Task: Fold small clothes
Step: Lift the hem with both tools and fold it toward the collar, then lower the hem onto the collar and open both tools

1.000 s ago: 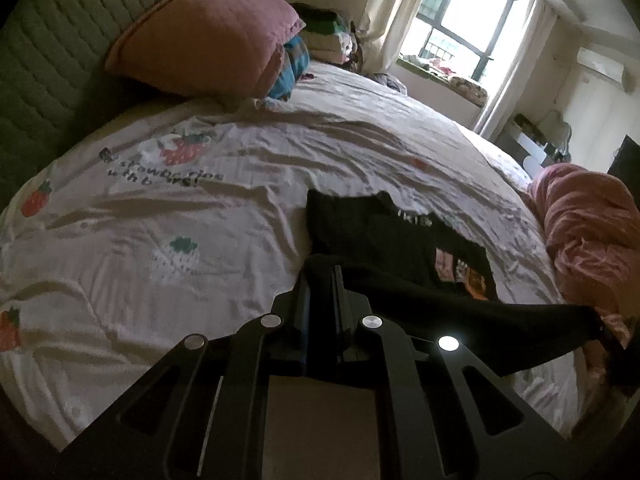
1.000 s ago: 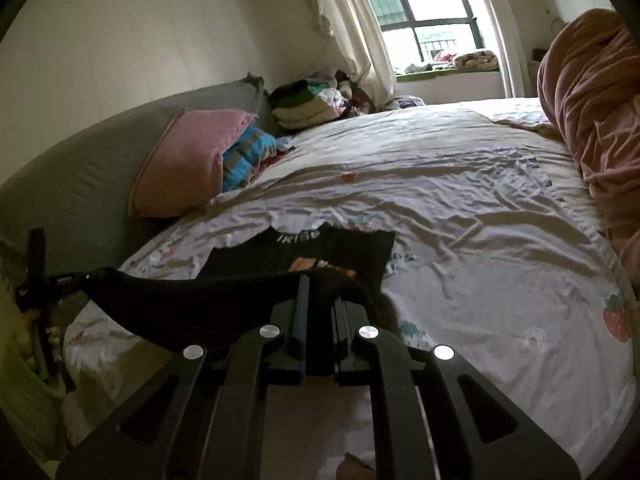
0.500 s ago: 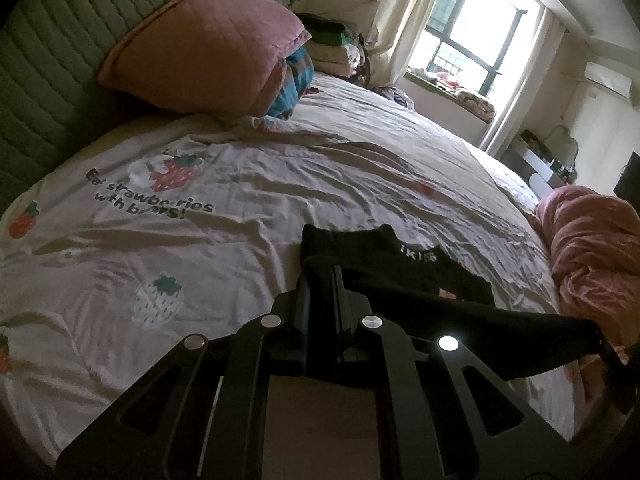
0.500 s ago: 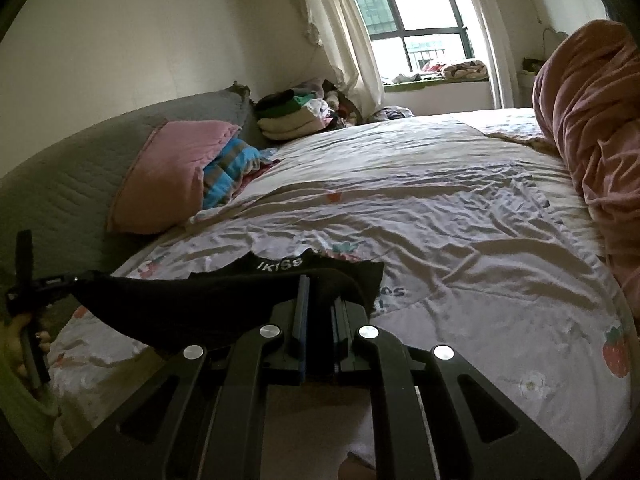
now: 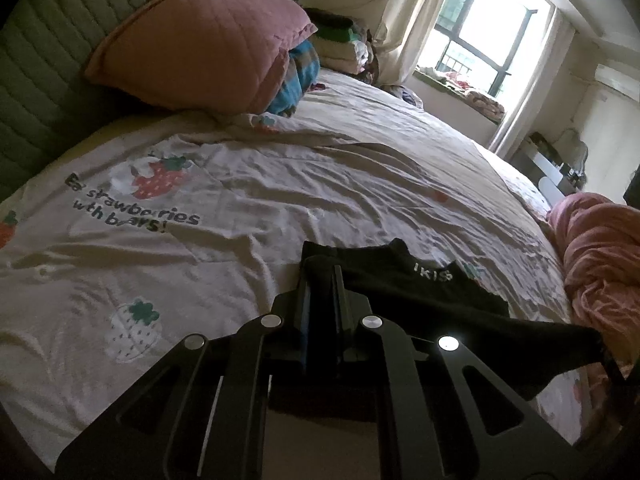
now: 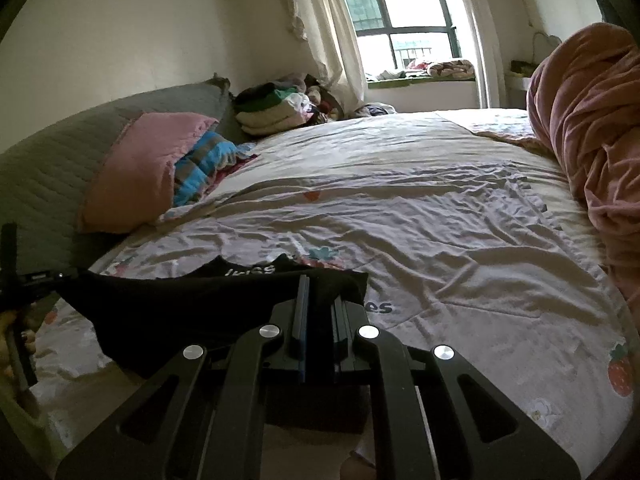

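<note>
While a black garment (image 5: pixel 432 300) of soft, limp knit is stretched between them, the left gripper (image 5: pixel 320 276) and the right gripper (image 6: pixel 318 286) are each seen clenched on one of its edges, the jaws pressed together with cloth pinched between. Part of the garment is draped in the air as a taut dark band, and its far part, marked with small white lettering, is laid on the bed sheet (image 5: pixel 320 168). That sheet is pale, thin and heavily creased, printed with strawberries and dark words. A quilted pink pillow (image 5: pixel 208 36), square and plump, is propped against a grey-green padded headboard (image 5: pixel 36 64) stitched in ribs, with a blue striped cloth (image 5: pixel 298 80) tucked beside it. Folded clothes (image 6: pixel 276 112) are stacked at the bed's far corner, near cream curtains (image 6: pixel 320 20) and a bright barred window (image 6: pixel 400 8). A crumpled pink blanket (image 6: pixel 592 128) is heaped along the other side of the bed.
</note>
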A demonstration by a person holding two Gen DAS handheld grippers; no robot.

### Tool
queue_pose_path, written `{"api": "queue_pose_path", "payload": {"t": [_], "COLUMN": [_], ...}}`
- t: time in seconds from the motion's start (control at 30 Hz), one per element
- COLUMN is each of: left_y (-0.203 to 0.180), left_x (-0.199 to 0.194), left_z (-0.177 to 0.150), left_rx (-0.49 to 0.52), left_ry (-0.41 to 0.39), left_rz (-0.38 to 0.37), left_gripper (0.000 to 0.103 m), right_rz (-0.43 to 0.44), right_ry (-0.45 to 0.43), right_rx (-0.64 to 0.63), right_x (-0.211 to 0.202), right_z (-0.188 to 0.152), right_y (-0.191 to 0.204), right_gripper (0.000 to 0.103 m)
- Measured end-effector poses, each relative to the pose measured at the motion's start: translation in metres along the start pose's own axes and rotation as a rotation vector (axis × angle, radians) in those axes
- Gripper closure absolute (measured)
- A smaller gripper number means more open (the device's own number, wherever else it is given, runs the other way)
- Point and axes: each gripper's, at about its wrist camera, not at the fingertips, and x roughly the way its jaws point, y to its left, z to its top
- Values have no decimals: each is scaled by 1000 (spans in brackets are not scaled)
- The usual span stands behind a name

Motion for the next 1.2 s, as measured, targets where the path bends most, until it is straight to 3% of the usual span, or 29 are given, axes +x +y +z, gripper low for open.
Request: {"api": "queue_pose_path", "payload": {"t": [0.6, 0.93, 1.0, 1.1, 1.2], "left_y": [12, 27, 29, 30, 34], "left_x": [80, 99, 99, 94, 83], "left_z": [-1, -14, -14, -13, -13], "left_rx": [-43, -45, -43, -24, -30], "left_ry": [53, 74, 70, 52, 30], "left_rz": [14, 7, 10, 30, 32], "left_gripper": [100, 98, 97, 97, 97], "right_rz": [-98, -160, -175, -207, -211], "right_ry": [91, 149, 153, 143, 125], "right_rx": [5, -27, -26, -14, 1], "right_x": [71, 106, 109, 108, 101], "right_z": [-11, -22, -23, -25, -27], "right_y": [-10, -6, -6, -8, -11], "right_gripper": [95, 94, 89, 66, 66]}}
